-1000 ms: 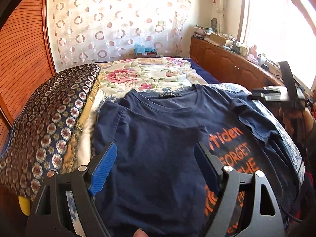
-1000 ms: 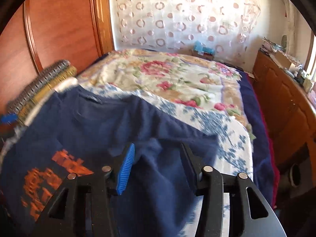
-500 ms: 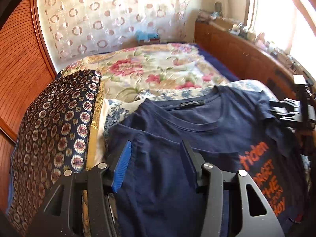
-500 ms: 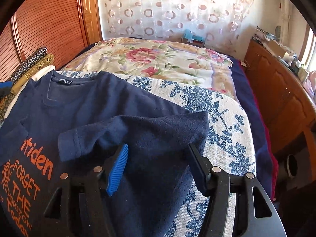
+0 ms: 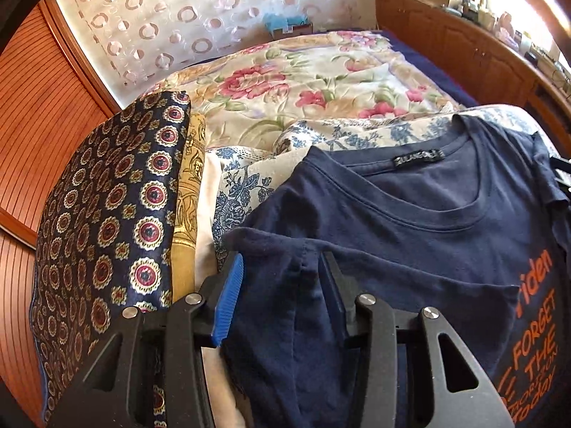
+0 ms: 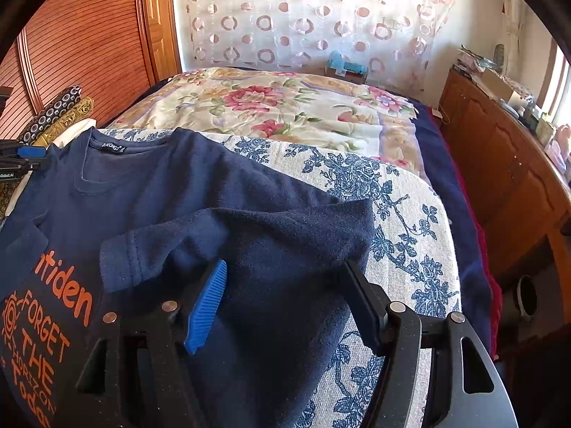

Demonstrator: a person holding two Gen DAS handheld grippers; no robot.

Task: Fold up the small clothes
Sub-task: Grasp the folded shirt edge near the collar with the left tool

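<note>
Left wrist view: left gripper (image 5: 282, 285) is sitting low centre of the frame, jaws partly open, straddling a folded-in fold of the navy t-shirt (image 5: 410, 235); fabric is lying between the fingers, no pinch visible. Right wrist view: right gripper (image 6: 285, 296) is at bottom centre, jaws spread wide over the folded-over sleeve side of the t-shirt (image 6: 221, 221), cloth between them, nothing clamped.

Only the left view is showing the dark patterned pillow (image 5: 107, 221) up close, filling the left of the frame, touching the shirt's bedding side. Only the right view is showing the sleeve cuff (image 6: 121, 260) turned inward, just left of the blue pad, and the left gripper's tip (image 6: 21, 158) at the left edge.

The shirt is lying flat on a blue-flowered white cloth (image 6: 403, 224), printed side up, orange lettering (image 6: 43, 324) at lower left in the right view and at lower right in the left view. Collar label (image 5: 417, 158) is facing the far end, so the long axis is running from the cameras away toward the curtain, neck end far.

Farther: floral quilt (image 6: 285, 107), then a cardboard box (image 6: 348, 69) with something teal in it, exact contents unclear, against the circle-patterned curtain (image 6: 303, 18). A wooden cabinet (image 6: 499, 164) is running along the right.
</note>
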